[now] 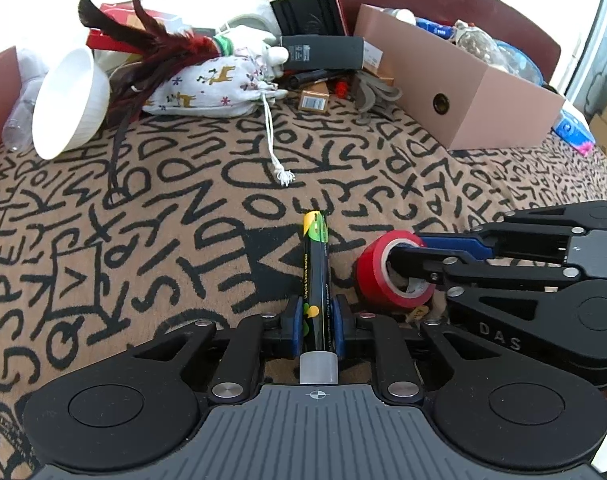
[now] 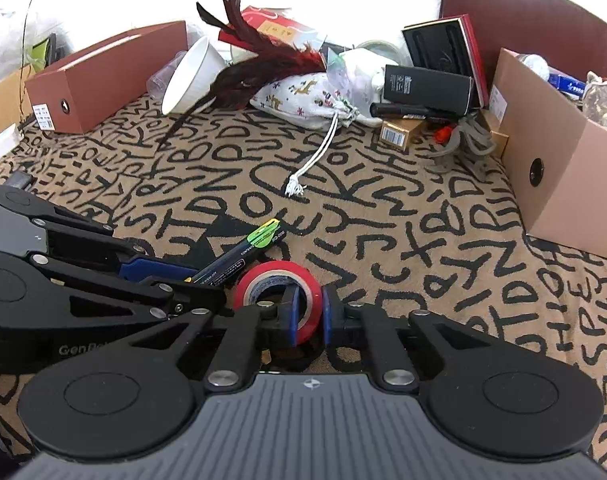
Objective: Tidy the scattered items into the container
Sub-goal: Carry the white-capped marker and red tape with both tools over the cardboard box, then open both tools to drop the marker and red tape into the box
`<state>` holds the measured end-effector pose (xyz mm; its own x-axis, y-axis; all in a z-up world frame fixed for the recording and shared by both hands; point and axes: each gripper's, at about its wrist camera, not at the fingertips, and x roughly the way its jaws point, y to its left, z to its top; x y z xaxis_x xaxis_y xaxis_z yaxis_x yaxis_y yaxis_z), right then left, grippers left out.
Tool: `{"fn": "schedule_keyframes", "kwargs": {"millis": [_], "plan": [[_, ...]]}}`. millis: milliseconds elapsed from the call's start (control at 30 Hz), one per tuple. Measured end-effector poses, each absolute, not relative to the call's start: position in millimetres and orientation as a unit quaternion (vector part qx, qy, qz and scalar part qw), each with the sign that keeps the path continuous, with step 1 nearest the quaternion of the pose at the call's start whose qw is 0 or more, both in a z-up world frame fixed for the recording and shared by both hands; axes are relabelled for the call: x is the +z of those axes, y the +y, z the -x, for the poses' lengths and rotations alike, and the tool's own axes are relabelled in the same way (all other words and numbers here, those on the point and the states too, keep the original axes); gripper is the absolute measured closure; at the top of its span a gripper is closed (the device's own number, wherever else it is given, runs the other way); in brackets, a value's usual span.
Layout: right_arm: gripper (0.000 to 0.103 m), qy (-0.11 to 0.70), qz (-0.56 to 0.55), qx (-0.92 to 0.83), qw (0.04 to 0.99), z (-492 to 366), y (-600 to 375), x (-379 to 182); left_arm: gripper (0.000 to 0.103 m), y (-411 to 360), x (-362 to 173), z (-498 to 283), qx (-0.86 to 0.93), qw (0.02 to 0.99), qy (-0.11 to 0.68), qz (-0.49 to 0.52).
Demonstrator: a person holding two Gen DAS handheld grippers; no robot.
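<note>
My left gripper is shut on a black liquid chalk marker with a green and yellow end, which points forward over the lettered cloth. It also shows in the right wrist view. My right gripper is shut on the wall of a red tape roll, one finger inside its hole. The roll sits just right of the marker. An open cardboard box with several items in it stands at the far right, and shows in the right wrist view too.
A pile lies at the back: a white bowl on its side, dark red feathers, a reindeer-print drawstring pouch, black cases, a small brown carton. A second brown box stands far left.
</note>
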<state>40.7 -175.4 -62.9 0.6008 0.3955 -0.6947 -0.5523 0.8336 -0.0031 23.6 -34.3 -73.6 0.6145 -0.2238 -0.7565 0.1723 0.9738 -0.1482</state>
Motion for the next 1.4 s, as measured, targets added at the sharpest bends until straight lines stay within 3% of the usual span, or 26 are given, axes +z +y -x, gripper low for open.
{"fn": "schedule_keyframes", "kwargs": {"millis": [333, 633, 1067, 1400], "plan": [[0.090, 0.322, 0.112, 0.257, 0.904, -28, -201, -33, 0.091, -51, -32, -23, -0.136, 0.913, 0.384, 0.032], [0.090, 0.273, 0.094, 0.198, 0.937, -48, -262, 10, 0.091, -113, 18, -60, -0.186, 0.924, 0.333, 0.033], [0.090, 0.222, 0.076, 0.080, 0.969, -116, -372, 66, 0.091, -187, 82, -172, -0.202, 0.930, 0.300, 0.073], [0.090, 0.235, 0.075, 0.032, 0.969, -198, -418, 64, 0.091, -215, 66, -268, -0.143, 0.921, 0.336, 0.138]]}}
